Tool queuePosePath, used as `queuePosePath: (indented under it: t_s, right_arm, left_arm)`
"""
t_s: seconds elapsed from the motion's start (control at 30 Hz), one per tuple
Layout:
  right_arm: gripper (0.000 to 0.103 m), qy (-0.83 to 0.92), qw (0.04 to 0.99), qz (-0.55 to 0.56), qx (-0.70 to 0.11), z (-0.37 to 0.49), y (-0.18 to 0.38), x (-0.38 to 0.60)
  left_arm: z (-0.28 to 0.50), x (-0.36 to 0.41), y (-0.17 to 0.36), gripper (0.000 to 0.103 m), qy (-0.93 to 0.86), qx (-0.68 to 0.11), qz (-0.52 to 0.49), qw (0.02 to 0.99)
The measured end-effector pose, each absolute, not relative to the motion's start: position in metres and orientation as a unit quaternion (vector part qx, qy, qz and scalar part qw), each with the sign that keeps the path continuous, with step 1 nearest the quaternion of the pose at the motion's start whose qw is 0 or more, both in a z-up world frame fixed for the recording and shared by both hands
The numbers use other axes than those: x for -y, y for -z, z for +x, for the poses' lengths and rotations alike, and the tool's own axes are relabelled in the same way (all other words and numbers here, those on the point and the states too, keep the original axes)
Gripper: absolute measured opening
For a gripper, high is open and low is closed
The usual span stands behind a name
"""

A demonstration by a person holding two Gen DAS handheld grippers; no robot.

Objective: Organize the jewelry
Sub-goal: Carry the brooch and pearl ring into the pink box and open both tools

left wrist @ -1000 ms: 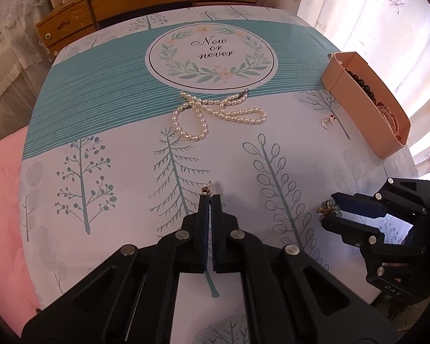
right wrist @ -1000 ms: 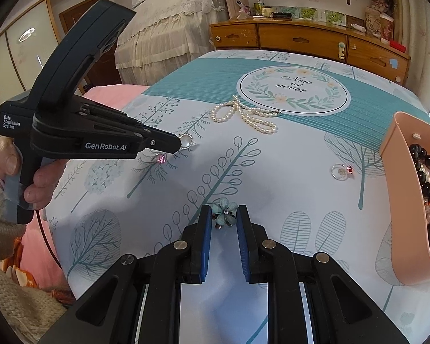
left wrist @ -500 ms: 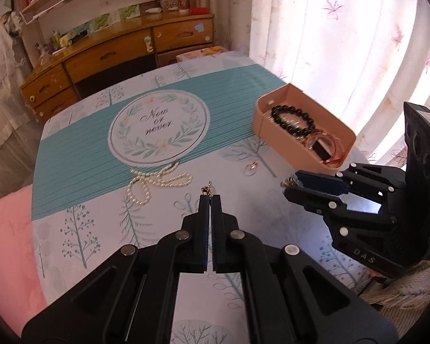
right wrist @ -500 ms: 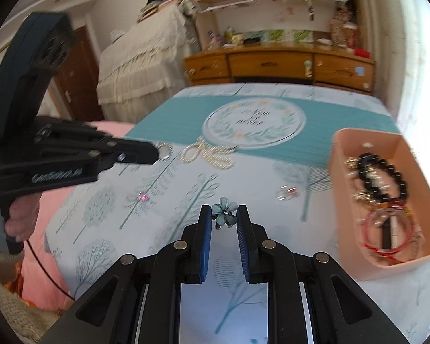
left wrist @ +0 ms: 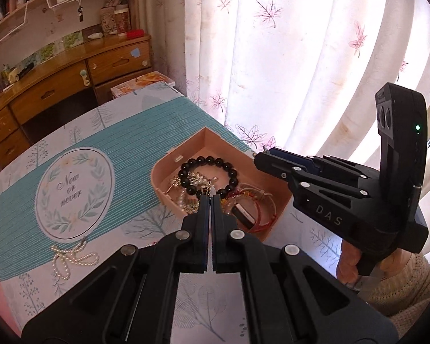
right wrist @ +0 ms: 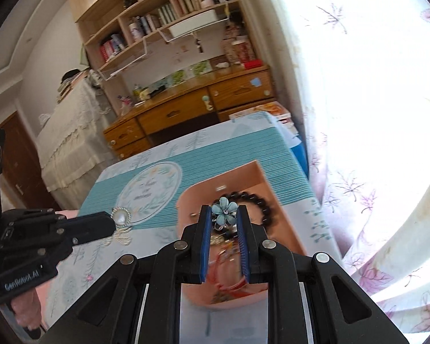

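My left gripper (left wrist: 210, 197) is shut on a small piece whose gold clasp shows at the tips. From the right wrist view this is a round pearl brooch (right wrist: 120, 216) with a sparkly rim at the left gripper (right wrist: 111, 221) tip. A blue flower ornament (right wrist: 224, 214) is pinched in my right gripper (right wrist: 223, 208), which is shut on it. Both hang above the pink box (left wrist: 183, 146), whose far wall (right wrist: 232, 176) lies below the flower. In the box are a black bead bracelet (left wrist: 206, 160), red bangles (left wrist: 261, 212) and gold pieces. The right gripper (left wrist: 261, 156) reaches in over the box's right rim.
A pearl necklace (left wrist: 68, 258) lies on the tree-patterned tablecloth at the left. A wooden desk with drawers (left wrist: 57, 86) stands beyond the table, with magazines (left wrist: 143, 83) at its corner. A leaf-patterned curtain (left wrist: 301, 57) hangs close behind the box. A hand (left wrist: 349, 261) grips the right tool.
Both grippers have risen and swung right, from over the open tablecloth to above the pink box. Each still keeps its piece pinched.
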State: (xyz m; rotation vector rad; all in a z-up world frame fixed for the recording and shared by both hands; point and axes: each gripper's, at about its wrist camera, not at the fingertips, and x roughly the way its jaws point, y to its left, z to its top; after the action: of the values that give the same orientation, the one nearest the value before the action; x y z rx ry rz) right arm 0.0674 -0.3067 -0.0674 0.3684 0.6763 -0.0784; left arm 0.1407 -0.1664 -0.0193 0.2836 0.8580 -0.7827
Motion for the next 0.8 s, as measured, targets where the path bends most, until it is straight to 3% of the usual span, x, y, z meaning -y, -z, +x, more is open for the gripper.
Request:
queuePosePath:
  t_s: [0.3, 0.67, 0.77, 0.8]
  right_arm:
    - [0.017, 0.055, 0.913, 0.191, -0.356, 0.097, 0.101, 0.348]
    - [0.02, 0.056, 0.899, 0.201, -0.385, 0.116, 0.141, 0.35]
    - [0.022, 0.054, 0.898, 0.206, -0.385, 0.113, 0.145, 0.35]
    - [0.022, 0.053, 0.898, 0.206, -0.385, 0.111, 0.144, 0.35]
  left_arm:
    - [0.196, 0.228, 0.056, 0.0, 0.372, -0.437, 0.128, 0.809]
    - [0.224, 0.239, 0.101, 0.001, 0.346, -0.494, 0.122, 0.788]
    - [0.217, 0.232, 0.1, 0.011, 0.342, -0.499, 0.117, 0.788]
    - [0.215, 0.229, 0.099, 0.022, 0.34, -0.5, 0.113, 0.788]
